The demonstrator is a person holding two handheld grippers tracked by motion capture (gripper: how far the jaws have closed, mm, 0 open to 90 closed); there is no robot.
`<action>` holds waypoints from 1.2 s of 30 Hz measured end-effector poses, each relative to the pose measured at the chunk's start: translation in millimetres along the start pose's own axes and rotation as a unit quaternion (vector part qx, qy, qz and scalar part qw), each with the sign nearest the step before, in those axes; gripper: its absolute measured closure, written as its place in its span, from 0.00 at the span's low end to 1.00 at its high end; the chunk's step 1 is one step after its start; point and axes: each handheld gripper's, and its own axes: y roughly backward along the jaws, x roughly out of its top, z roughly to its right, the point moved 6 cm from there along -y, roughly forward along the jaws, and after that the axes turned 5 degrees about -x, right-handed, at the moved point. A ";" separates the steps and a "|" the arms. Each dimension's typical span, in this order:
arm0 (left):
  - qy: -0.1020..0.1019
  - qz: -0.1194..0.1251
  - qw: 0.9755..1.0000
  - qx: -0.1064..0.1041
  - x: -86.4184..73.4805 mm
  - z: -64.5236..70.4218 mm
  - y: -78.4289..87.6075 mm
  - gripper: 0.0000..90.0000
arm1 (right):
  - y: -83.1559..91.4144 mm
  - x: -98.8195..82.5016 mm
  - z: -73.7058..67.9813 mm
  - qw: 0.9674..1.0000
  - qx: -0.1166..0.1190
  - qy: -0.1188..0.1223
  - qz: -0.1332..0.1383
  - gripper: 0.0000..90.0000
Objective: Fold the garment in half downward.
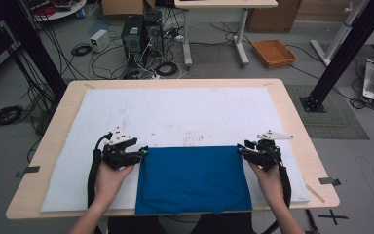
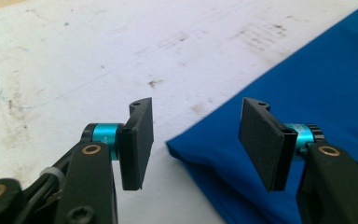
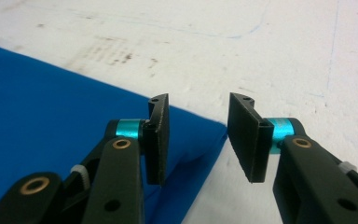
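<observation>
A blue folded cloth point(image 1: 192, 178) lies flat at the near middle of the white mat point(image 1: 175, 114), its near edge hanging over the table's front. My left gripper point(image 1: 143, 152) is open at the cloth's far left corner point(image 2: 177, 144), which lies on the mat between and below the jaws with no pad pressing on it. My right gripper point(image 1: 240, 149) is open at the far right corner point(image 3: 216, 128) of the cloth, its pads also clear of the fabric. Blue cloth point(image 2: 307, 93) spreads to the right in the left gripper view and to the left point(image 3: 51, 107) in the right gripper view.
The wooden table point(image 1: 294, 122) carries the stained white mat, with bare mat beyond the cloth. On the floor behind stand computer towers point(image 1: 141, 34), cables, an orange tray point(image 1: 274, 52) and black frame posts point(image 1: 341, 53).
</observation>
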 end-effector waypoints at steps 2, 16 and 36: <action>0.021 -0.011 1.000 -0.002 -3.0 -7.8 -5.3 0.50 | -8.7 -0.2 4.7 1.000 -0.007 -0.005 -0.007 0.66; 0.056 -0.067 0.996 -0.020 -22.9 -13.3 -21.8 0.69 | -27.3 -16.4 8.8 0.999 0.004 -0.012 -0.052 0.91; 0.066 -0.036 0.996 -0.038 -8.6 -20.1 -27.0 0.97 | -28.4 1.1 14.0 0.999 0.008 0.012 -0.029 0.96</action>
